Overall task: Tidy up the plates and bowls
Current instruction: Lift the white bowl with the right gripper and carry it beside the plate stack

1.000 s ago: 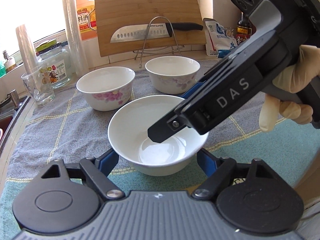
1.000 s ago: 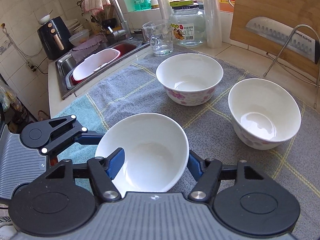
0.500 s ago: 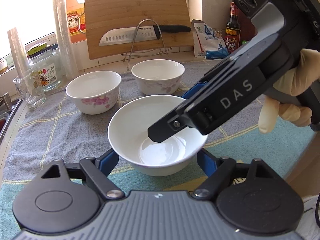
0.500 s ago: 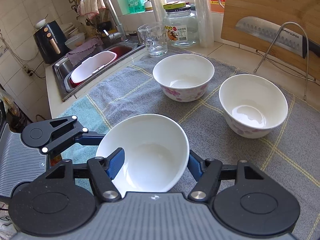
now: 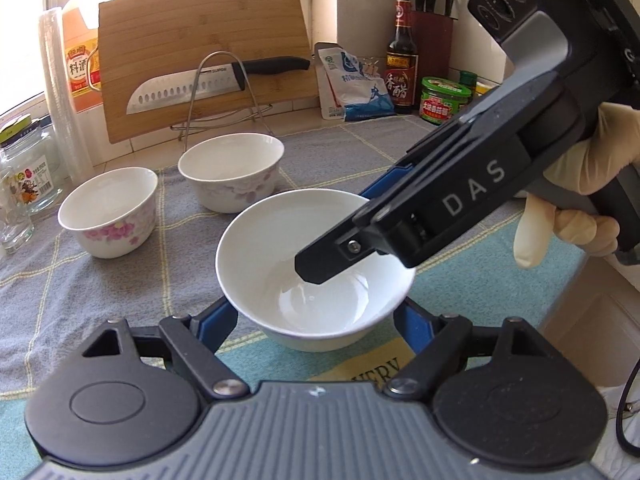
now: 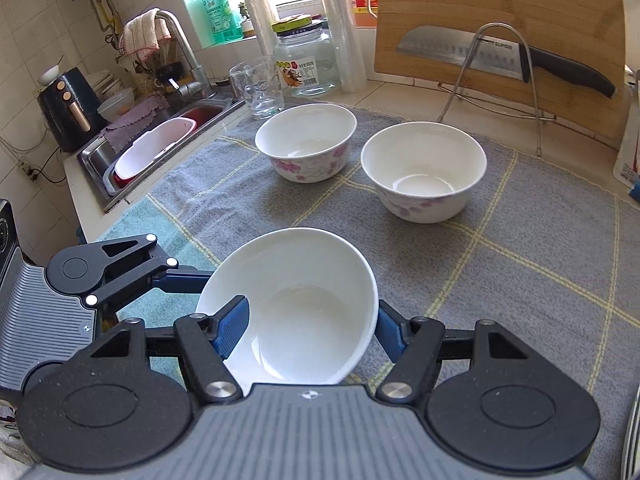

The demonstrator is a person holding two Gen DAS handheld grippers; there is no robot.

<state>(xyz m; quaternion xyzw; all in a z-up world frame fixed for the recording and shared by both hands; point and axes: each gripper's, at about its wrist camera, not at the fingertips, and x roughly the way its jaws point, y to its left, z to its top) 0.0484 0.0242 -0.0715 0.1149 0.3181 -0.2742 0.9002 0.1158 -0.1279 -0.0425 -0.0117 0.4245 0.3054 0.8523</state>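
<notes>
Plain white bowl (image 5: 340, 304) at centre, over the near edge of a checked grey cloth (image 6: 540, 280); base hidden, so resting or lifted not to be told. Left gripper (image 5: 312, 318) closed narrowly on the bowl from outside, one blue finger (image 5: 216, 320) against each flank; fingertips hidden behind the bowl wall. Right gripper (image 6: 308, 330) clamped on the same bowl across its wall, one finger inside, the other outside the rim; outer pad largely hidden in the left wrist view. Gloved hand (image 5: 580, 184) on the right gripper's handle, cut off at the frame edge.

Farther back on the cloth, well apart from the held bowl: two flowered bowls, upright and empty, one to the left (image 6: 306, 142), one to the right (image 6: 424, 170), near each other but not touching.

Behind them, a wooden cutting board (image 6: 500, 12) leaning on the wall, top cut off, with a knife (image 6: 460, 52) on a wire rack (image 6: 496, 76). Sink (image 6: 160, 148) at far left, contents hard to make out. Glass jar (image 6: 306, 60) and tumbler (image 6: 258, 88) beside it; labels too small to read.
</notes>
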